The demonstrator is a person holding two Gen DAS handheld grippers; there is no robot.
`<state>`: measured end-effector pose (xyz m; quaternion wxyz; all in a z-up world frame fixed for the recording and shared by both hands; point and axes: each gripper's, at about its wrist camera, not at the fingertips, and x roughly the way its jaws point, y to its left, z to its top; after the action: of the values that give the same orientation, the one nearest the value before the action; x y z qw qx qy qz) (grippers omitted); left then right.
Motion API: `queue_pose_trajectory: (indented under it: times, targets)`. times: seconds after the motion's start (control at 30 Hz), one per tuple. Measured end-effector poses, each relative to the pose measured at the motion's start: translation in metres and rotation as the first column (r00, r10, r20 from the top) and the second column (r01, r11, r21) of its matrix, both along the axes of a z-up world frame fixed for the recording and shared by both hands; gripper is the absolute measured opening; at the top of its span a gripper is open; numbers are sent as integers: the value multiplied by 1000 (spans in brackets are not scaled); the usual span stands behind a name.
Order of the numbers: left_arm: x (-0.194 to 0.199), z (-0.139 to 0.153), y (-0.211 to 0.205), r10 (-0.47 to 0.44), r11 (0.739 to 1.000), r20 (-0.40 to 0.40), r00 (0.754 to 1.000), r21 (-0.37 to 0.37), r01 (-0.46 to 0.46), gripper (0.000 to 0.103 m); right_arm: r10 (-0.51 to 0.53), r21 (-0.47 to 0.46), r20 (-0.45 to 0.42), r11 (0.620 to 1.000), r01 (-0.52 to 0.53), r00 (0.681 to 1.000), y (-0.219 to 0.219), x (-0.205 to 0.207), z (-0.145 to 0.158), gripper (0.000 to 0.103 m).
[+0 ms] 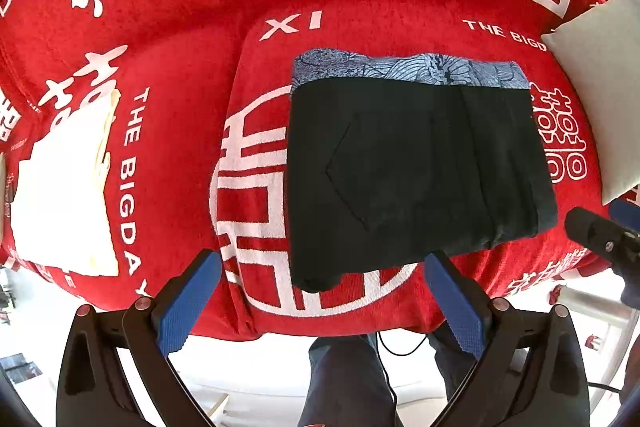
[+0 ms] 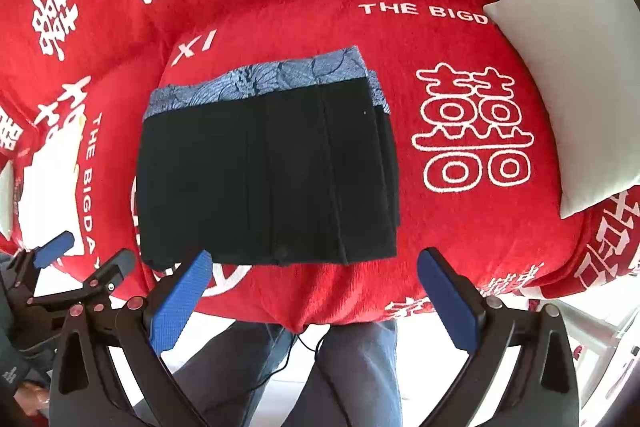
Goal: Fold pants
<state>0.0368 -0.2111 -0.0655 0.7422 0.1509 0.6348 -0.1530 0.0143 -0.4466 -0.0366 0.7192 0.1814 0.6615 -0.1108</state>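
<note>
The black pants with a blue patterned waistband (image 1: pixel 412 167) lie in a neat, flat packet on the red fuzzy blanket with white letters and signs (image 1: pixel 192 35), near its front edge. They look folded up already: the cloth is stacked in layers, the sides are straight, and no leg hangs out. So I think the folding is done, or very nearly. All that might be left is a little pat to smooth it, or moving the packet away. In the left wrist view the blue band is at 12 o'clock and the thick folded edge is at 6 o'clock. The packet looks close to square, a bit wider from 9 to 3 o'clock, so its long side runs across the picture. A back pocket shows on top. The left gripper (image 1: pixel 322 301) hangs over the front edge with its blue pads (image 1: pixel 188 301) spread wide and nothing between them. The right gripper (image 2: pixel 314 297) is the same, let go and empty, just at the 6 o'clock side of the pants. A grey-white pillow (image 2: pixel 560 83) sits at 3 o'clock, and a stack of white folded cloth (image 1: pixel 68 187) sits at 9 o'clock, both well apart from the pants.
</note>
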Motion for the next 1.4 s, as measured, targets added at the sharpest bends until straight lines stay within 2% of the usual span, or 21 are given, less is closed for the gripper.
queue_pose_trajectory:
  times: [0.43,1.4]
  targets:
    - [-3,10,-5,-37,999,13,999,23,37,102,-10,7,-22,1000,11,1000,3,-2,4,102]
    - [-3,10,-5,-30,1000,-7,1000,10,30,102,-5,-1,-23,1000,5,1000,6,3,8,102]
